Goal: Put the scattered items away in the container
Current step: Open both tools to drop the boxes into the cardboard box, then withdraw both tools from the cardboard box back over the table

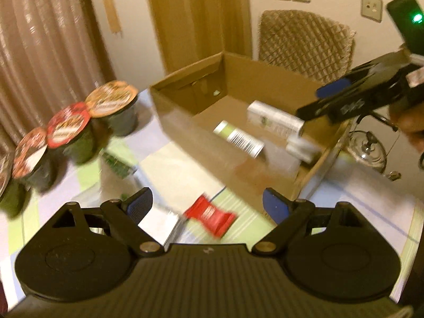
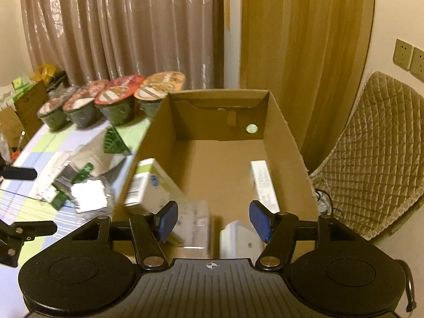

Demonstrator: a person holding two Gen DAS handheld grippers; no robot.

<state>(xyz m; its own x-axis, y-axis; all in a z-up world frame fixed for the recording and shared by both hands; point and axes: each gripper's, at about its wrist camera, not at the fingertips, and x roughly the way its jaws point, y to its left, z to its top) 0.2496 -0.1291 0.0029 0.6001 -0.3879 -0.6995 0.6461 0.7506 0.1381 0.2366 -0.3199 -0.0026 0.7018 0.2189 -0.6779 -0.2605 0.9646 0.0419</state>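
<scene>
An open cardboard box (image 1: 177, 122) (image 2: 286, 143) stands on the table with several white and green packages inside (image 1: 238, 137) (image 2: 148, 182). My left gripper (image 1: 208, 206) is open and empty above a red packet (image 1: 209, 216) and a white box (image 1: 161, 225) on the table. My right gripper (image 2: 212, 221) is open and empty over the box's near end, above a blurred white package (image 2: 235, 238). The right gripper also shows in the left wrist view (image 1: 331, 100), over the box's right wall.
Several lidded noodle cups (image 1: 71, 124) (image 2: 116, 98) stand in a row left of the box. Loose white and green packets (image 2: 79, 185) lie on the checked tablecloth (image 1: 185, 164). A padded chair (image 2: 371, 153) and a metal kettle (image 1: 368, 148) are to the right. Curtains hang behind.
</scene>
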